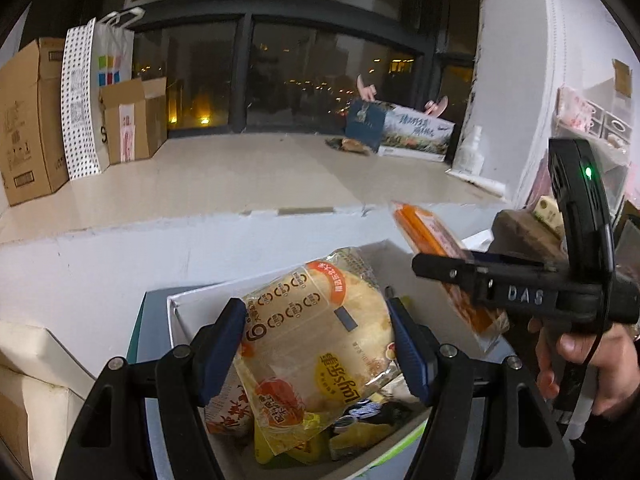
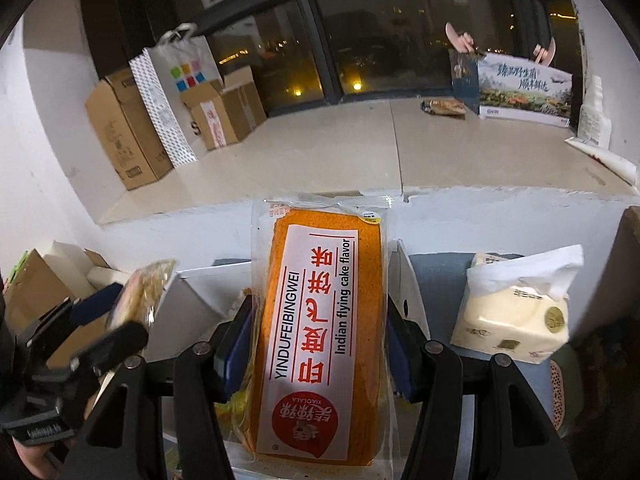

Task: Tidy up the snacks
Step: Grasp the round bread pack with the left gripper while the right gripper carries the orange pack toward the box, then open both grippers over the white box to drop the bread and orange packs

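Left gripper (image 1: 318, 354): jaws spread about the width of a pale yellow snack bag (image 1: 316, 344) and clamped on it; blue pads (image 1: 222, 344) press both sides of the bag.
Snack bag: clear wrapper with orange band and round printed marks, held above a white box (image 1: 176, 312); tilted, label upside down in the left view.
White box: open top, against the white ledge wall (image 1: 120, 256); holds more packets under the held bag, among them a Lay's bag (image 1: 360, 384) and a red-and-white packet (image 1: 228, 408).
Right gripper (image 2: 318, 354): jaws apart by the width of an orange cake pack (image 2: 320, 332), pads (image 2: 238, 352) touching its long edges; clamped on it.
Cake pack: long, flat, clear wrap, white label reading "Indian flying cake flavor"; held lengthwise along the fingers, far end pointing toward the ledge wall.
Relation of grippers: in the left view the right gripper (image 1: 424, 268) sits to the right of the box with the cake pack (image 1: 436, 240) slanting up from it; hand (image 1: 584, 364) on its grip.
Tissue pack (image 2: 516, 320): cream, one sheet pulled up, right of the cake pack on a blue surface (image 2: 436, 292).
Ledge top (image 2: 320, 152): pale tiles before a dark window.
Far left: cardboard boxes (image 1: 32, 120), dotted paper bag (image 1: 80, 100).
Far right: printed carton (image 2: 524, 88).
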`<state>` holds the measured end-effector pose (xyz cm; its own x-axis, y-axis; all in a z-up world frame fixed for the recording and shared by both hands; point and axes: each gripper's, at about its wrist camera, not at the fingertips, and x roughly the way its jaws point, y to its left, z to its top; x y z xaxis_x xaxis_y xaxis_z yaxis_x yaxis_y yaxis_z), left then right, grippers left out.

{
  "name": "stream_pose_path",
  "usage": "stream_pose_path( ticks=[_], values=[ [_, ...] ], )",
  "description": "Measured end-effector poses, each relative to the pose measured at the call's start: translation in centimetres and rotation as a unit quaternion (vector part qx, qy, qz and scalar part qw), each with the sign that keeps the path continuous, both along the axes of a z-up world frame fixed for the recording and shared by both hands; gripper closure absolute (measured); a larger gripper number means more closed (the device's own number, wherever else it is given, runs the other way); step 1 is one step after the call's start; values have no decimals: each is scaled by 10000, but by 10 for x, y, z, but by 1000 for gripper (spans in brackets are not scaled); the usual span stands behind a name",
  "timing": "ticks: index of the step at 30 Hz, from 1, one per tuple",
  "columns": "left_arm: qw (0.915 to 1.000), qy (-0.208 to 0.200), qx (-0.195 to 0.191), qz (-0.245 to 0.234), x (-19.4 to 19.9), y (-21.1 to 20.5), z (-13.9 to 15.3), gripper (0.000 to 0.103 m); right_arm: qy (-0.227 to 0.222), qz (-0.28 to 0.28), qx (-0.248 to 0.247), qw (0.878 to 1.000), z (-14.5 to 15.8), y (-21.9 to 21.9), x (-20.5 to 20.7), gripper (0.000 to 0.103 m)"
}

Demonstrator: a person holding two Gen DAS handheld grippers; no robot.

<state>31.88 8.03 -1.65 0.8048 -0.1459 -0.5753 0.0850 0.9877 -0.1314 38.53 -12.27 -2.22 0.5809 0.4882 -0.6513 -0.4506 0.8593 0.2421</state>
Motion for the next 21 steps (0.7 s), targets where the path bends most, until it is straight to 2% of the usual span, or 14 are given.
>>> stream_pose_path(
  ticks=[3, 4, 5, 6, 7, 9, 10, 13, 16, 21],
  values=[
    [9999, 94, -25, 119, 5, 6, -11, 26, 86, -22, -63, 9999, -9, 6, 12, 40],
    [9997, 178, -49, 167, 8, 9, -16, 25, 94, -28, -124, 9999, -14, 9, 16, 36],
    [9991, 363, -61, 207, 12, 11, -22, 14, 96, -51, -191, 9998, -17, 9, 19, 21],
    [9987, 443, -63, 236, 12, 13, -25, 3, 128, -59, -228, 9996, -22, 10, 22, 13],
    [9985, 473, -77, 258, 11, 14, -30, 0, 154, -47, -208, 9997, -24, 10, 23, 8],
    [9986, 456, -66, 257, 9, 15, -33, 0, 138, -44, -204, 9997, -28, 8, 23, 7],
    [9983, 504, -77, 279, 7, 16, -36, 0, 77, -84, -249, 9996, -28, 8, 22, 2],
    [9982, 525, -195, 224, 2, 16, -38, 0, -14, -123, -125, 9998, -25, 0, 17, 0],
    [9983, 482, -156, 289, -9, 14, -33, 0, 9, -78, 134, 9999, -15, -8, 8, 0],
    [9995, 254, -96, 177, -38, 8, -17, 0, -249, 38, 221, 9994, 7, -21, -25, 0]
  ],
)
